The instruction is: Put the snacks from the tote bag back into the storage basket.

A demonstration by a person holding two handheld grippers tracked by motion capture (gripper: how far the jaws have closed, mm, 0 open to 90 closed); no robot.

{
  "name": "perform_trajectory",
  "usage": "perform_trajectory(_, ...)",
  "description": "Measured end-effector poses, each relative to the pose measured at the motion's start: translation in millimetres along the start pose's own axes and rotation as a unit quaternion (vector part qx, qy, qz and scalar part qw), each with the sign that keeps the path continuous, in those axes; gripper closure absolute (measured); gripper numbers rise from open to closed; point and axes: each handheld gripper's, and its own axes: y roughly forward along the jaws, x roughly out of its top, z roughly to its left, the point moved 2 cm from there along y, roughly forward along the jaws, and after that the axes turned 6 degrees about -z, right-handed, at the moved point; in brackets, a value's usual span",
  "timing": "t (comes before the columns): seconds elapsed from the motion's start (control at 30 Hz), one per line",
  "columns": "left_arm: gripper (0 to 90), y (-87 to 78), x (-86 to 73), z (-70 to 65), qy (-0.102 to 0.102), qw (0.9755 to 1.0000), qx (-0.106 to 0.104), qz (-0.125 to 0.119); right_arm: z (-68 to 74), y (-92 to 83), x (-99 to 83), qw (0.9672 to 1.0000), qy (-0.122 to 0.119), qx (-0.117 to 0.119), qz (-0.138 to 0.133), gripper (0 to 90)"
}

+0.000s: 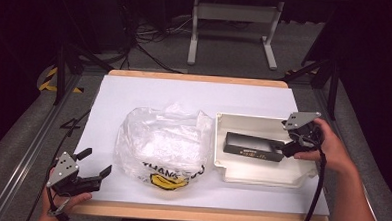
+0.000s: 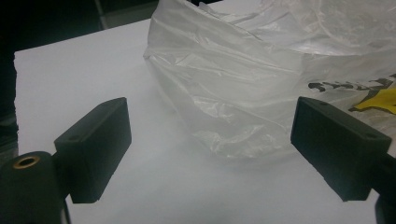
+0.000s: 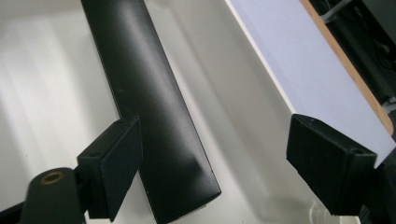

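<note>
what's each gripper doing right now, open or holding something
Left gripper: open, empty, facing the plastic bag.
Right gripper: open over the white tray; the black box lies between its jaws, not clamped.

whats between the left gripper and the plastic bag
Nothing: in the left gripper view, bare white table cover runs from the open left gripper to the plastic bag.

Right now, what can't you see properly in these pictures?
- Inside the plastic bag: high view, its cloudy, crumpled plastic hides any contents.
- Small print on the black box: high view, too tiny to read.
- Box's far end: right gripper view, cut by the top edge.
- Bag's lettering: left gripper view, cut by the right edge.
</note>
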Motion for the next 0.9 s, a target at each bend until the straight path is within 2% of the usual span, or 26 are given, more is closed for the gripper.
perform_trajectory(0.07,13.3,2.2,-0.2,0.2,0.000,1.0000,-0.001,0.000,1.0,-1.5,1.1,1.0000,0.004,-0.007,-0.004,17.1)
perform_trajectory(0.13,13.2,3.3,0.1,0.1,0.001,1.0000,-0.003,0.001,2.4,-3.9,2.7,0.9996,0.018,-0.020,-0.011,15.3)
perform_trajectory(0.33,13.2,7.0,1.5,-0.6,0.003,1.0000,-0.008,0.001,6.3,-7.3,3.9,0.9984,0.044,-0.030,-0.020,14.3)
perform_trajectory(0.53,13.2,9.8,2.9,-0.8,0.003,0.9999,-0.011,0.000,9.6,-9.8,3.9,0.9975,0.046,-0.051,-0.017,13.5)
perform_trajectory(0.63,13.2,10.4,3.0,-0.5,0.004,0.9999,-0.012,-0.001,11.5,-10.8,4.0,0.9973,0.047,-0.054,-0.015,13.0)
perform_trajectory(0.9,13.2,10.9,2.4,-0.7,0.003,0.9999,-0.013,0.000,16.2,-16.3,-0.8,0.9953,0.065,-0.068,-0.021,11.8)
